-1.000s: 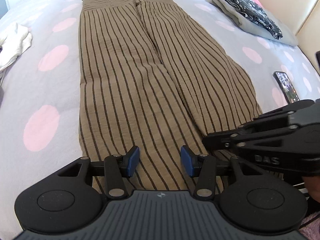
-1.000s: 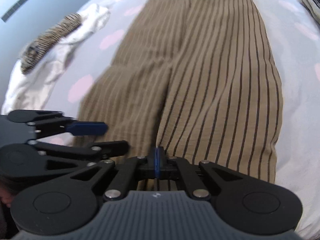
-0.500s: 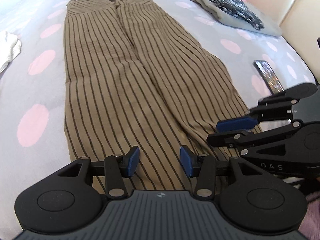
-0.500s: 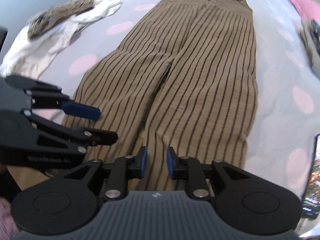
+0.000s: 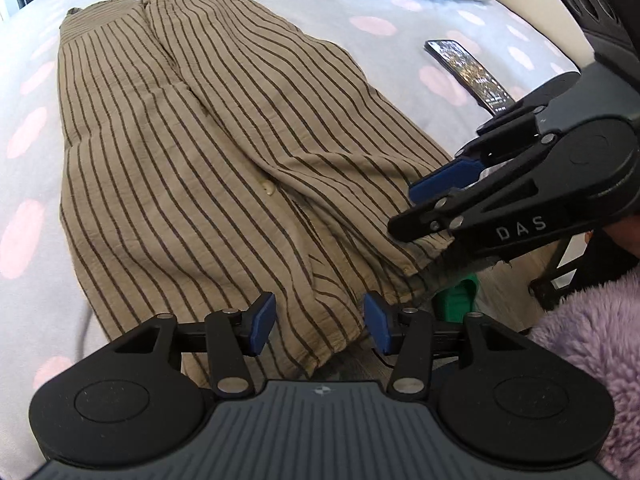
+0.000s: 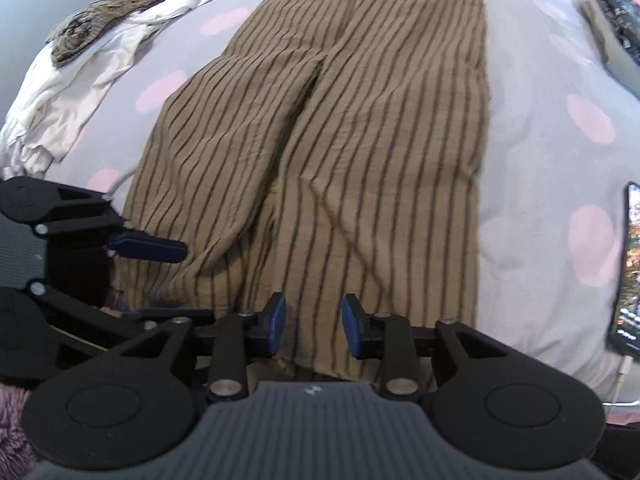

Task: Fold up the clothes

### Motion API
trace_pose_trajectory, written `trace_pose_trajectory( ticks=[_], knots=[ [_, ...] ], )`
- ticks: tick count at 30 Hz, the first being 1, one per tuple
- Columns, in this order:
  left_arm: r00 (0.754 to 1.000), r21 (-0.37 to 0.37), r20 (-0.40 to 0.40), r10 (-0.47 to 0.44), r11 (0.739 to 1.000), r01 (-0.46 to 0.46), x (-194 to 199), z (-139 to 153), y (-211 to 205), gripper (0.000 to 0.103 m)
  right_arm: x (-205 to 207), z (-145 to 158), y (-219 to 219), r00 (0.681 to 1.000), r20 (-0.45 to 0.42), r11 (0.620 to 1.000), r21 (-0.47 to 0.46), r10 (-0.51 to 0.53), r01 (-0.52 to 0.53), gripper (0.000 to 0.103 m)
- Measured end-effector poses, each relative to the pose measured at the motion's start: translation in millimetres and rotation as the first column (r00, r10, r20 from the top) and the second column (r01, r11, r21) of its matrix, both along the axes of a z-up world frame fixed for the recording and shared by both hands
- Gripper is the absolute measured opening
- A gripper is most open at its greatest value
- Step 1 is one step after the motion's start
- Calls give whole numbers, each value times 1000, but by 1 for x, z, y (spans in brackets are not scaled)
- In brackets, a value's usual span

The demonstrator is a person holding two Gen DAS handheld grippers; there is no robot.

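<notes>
Left wrist, trousers (image 5: pixel 208 152) under L tongs (image 5: pixel 319 324)

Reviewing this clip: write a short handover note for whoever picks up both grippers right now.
Left gripper: opening, nothing held, above the hem of the striped trousers.
Right gripper: opening, nothing clamped, over the other leg's hem.
Trousers lie flat and full length on the dotted bedsheet, hems at the near edge. Phone lies beside them.
Done: spread out. Left: every fold.

Matte black linkage arms with silver rivets, blue rubber pads (image 5: pixel 262 322), ribbed grey housing with a tiny round logo. "DAS" in pale letters on the right gripper (image 5: pixel 432 204). Fuzzy lilac fleece sleeve (image 5: pixel 588 340).
</notes>
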State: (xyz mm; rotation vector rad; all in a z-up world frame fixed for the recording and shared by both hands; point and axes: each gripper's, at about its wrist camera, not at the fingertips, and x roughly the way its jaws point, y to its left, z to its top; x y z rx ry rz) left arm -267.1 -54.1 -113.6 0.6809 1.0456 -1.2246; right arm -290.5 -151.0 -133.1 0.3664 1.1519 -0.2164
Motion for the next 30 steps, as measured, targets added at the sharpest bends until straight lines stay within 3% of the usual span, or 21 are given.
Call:
trace_pose_trajectory(
  ticks=[5,8,9,10,11,13,14,20,22,30],
  knots=[
    [1000,18,11,-8,1000,8,-5,-6,-3,43,8,-7,11,997,-25,997,9,72,-72,40],
    [999,45,39,-24,999,22,-8,-13,-7,36,14,-15,15,994,-50,996,3,93,-93,38],
    [999,57,49,-15,998,12,-8,-16,-9,29,16,-17,15,994,-56,996,2,90,-90,35],
    [998,61,56,-4,998,1,-7,-18,-10,21,15,-17,14,995,-54,997,8,82,-82,17],
    [998,59,57,6,998,-9,-5,-18,-10,17,14,-17,12,996,-52,997,13,75,-75,8],
    [999,48,37,18,999,-20,-1,-15,-6,2,11,-12,10,997,-26,997,26,66,-66,2],
    [999,42,24,23,999,-24,1,-13,-5,0,9,-9,9,998,-5,997,36,66,-66,1],
    [995,-100,-97,5,995,-14,14,16,14,0,1,6,13,985,114,977,156,126,-143,1],
    [993,-117,-116,-9,993,-5,17,21,19,0,2,6,16,982,111,974,154,150,-166,1],
    [991,7,-96,-97,995,98,5,-6,4,0,15,-10,13,983,45,967,179,176,-182,2]
  ],
)
